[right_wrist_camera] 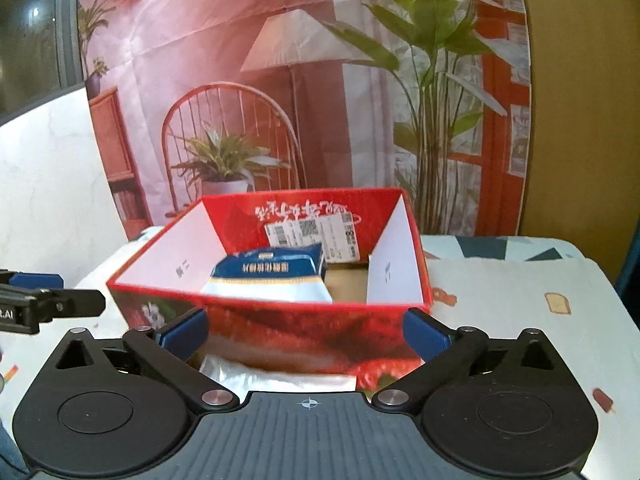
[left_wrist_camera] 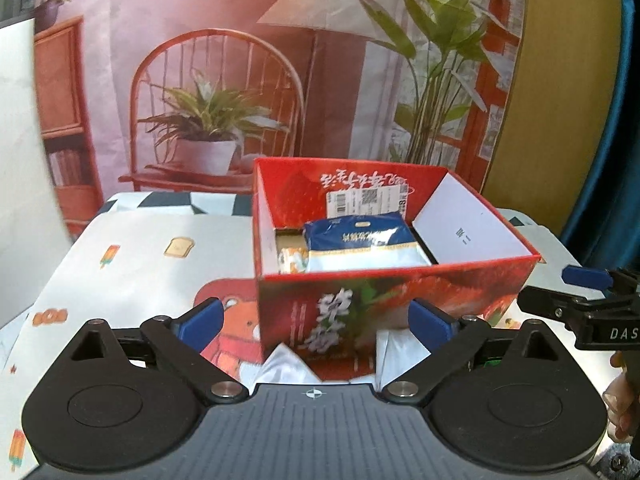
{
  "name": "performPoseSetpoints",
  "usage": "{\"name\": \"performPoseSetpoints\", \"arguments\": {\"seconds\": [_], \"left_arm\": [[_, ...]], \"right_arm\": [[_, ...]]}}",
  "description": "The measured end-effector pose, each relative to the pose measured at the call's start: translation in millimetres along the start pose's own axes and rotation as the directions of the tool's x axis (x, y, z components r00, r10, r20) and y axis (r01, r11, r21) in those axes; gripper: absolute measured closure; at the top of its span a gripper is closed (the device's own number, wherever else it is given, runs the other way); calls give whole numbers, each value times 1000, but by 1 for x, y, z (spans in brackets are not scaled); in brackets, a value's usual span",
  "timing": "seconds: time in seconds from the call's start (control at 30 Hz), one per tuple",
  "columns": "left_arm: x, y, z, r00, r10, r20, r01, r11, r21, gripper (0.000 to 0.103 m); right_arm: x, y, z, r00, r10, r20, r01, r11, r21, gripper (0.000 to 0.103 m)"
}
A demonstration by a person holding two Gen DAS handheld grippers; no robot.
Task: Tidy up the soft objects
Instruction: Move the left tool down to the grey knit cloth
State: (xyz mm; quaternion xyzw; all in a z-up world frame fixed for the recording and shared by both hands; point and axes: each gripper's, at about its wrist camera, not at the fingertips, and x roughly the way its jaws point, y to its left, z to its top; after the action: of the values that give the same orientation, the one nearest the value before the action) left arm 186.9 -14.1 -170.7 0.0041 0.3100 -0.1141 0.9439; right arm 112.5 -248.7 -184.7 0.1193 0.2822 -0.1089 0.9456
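Note:
A red cardboard box [left_wrist_camera: 400, 300] with open flaps stands on the table; it also shows in the right wrist view [right_wrist_camera: 280, 332]. Inside lies a blue and white soft packet [left_wrist_camera: 360, 246], seen again in the right wrist view [right_wrist_camera: 272, 276], with a small patterned roll [left_wrist_camera: 292, 260] to its left. A white soft bag [left_wrist_camera: 288, 364] lies on the table in front of the box, close under my grippers, also in the right wrist view [right_wrist_camera: 260, 376]. My left gripper [left_wrist_camera: 316, 322] is open and empty, near the box's front corner. My right gripper [right_wrist_camera: 306, 334] is open and empty before the box's near wall.
The table carries a white cloth [left_wrist_camera: 140, 256] printed with toast, ice lollies and a bear [left_wrist_camera: 236, 328]. A printed backdrop [left_wrist_camera: 224, 80] of a chair, lamp and plants hangs behind. The right gripper shows at the left view's right edge [left_wrist_camera: 580, 300]; the left gripper shows at the right view's left edge [right_wrist_camera: 40, 300].

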Motion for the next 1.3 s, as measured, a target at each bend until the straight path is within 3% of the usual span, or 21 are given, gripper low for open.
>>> {"name": "performPoseSetpoints", "arguments": {"seconds": [0.3, 0.83, 1.03, 1.3], "left_arm": [[-16, 7, -29, 1000, -6, -28, 6, 1000, 3, 3], [-6, 16, -78, 988, -57, -145, 40, 992, -120, 5], [0, 25, -97, 981, -53, -185, 17, 982, -187, 11], [-4, 23, -107, 977, -71, -199, 33, 981, -191, 21]], "right_arm": [[-16, 0, -29, 999, 10, -45, -9, 999, 31, 0], [-26, 19, -62, 994, 28, -106, -30, 999, -16, 1], [-34, 19, -69, 993, 15, -114, -17, 1000, -17, 2], [-53, 12, -76, 992, -36, -120, 35, 999, -7, 8]]}}
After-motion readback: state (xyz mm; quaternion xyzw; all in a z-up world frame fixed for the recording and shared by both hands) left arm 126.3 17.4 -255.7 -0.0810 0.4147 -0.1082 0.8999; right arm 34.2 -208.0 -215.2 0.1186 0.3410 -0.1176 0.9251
